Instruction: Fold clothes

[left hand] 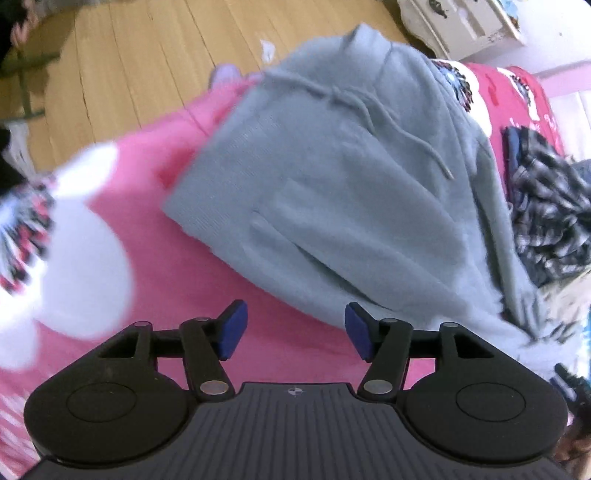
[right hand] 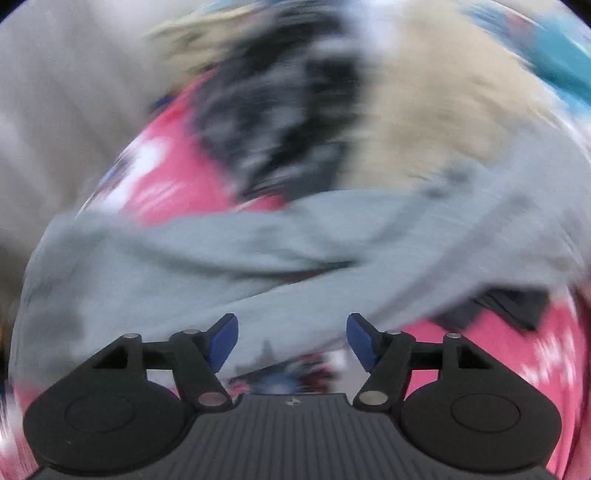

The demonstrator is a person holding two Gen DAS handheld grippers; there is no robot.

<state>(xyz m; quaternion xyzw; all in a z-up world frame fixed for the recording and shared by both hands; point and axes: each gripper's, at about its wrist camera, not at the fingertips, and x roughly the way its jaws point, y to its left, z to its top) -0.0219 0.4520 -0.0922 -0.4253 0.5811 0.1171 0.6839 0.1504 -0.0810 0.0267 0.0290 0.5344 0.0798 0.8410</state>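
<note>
Grey fleece hoodie, partly folded, lies on the pink bedspread; its drawstrings trail across the chest and the pocket slit shows lower down. Just beyond the hoodie's right edge sits a black-and-white plaid garment. Wooden floor and a white cabinet border the bed. My left gripper hovers above the bedspread at the hoodie's near hem, blue pads spread wide, holding nothing. My right gripper, pads likewise wide apart and empty, hovers over a grey sleeve; that view is heavily blurred, with dark and beige fabric behind
</note>
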